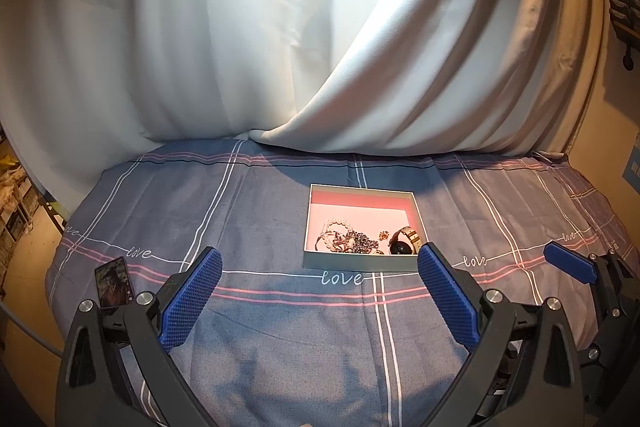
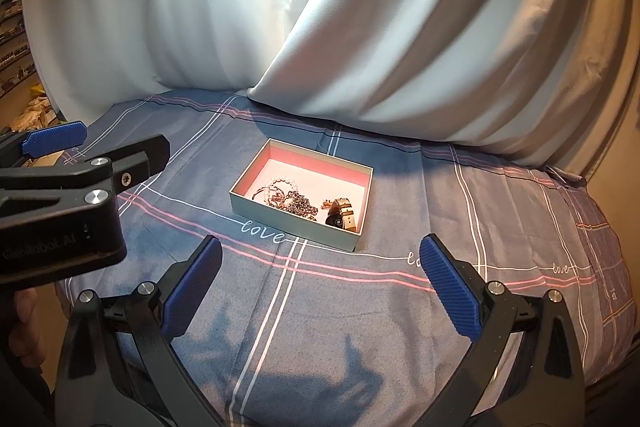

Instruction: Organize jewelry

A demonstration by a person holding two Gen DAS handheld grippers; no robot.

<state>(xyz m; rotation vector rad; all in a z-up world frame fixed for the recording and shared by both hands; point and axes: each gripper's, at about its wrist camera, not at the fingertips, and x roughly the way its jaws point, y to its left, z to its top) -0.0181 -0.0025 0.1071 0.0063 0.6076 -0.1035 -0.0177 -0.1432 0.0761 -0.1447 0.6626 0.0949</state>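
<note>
An open grey-green box (image 1: 362,262) with a pink inside sits on the blue plaid cloth (image 1: 280,327); it also shows in the right wrist view (image 2: 296,225). In it lie a pearl bracelet (image 1: 335,225), a tangle of dark bead chains (image 1: 360,242) and a wristwatch (image 1: 404,241). The bracelet (image 2: 280,183), chains (image 2: 298,205) and watch (image 2: 342,217) show in the right wrist view too. My left gripper (image 1: 320,259) is open and empty, just short of the box. My right gripper (image 2: 320,247) is open and empty, in front of the box.
A white curtain (image 1: 280,27) hangs right behind the cloth's far edge. The right gripper's blue finger (image 1: 570,263) shows at the right of the left wrist view. The left gripper's body (image 2: 60,207) fills the left of the right wrist view. Shelves (image 2: 12,27) stand at far left.
</note>
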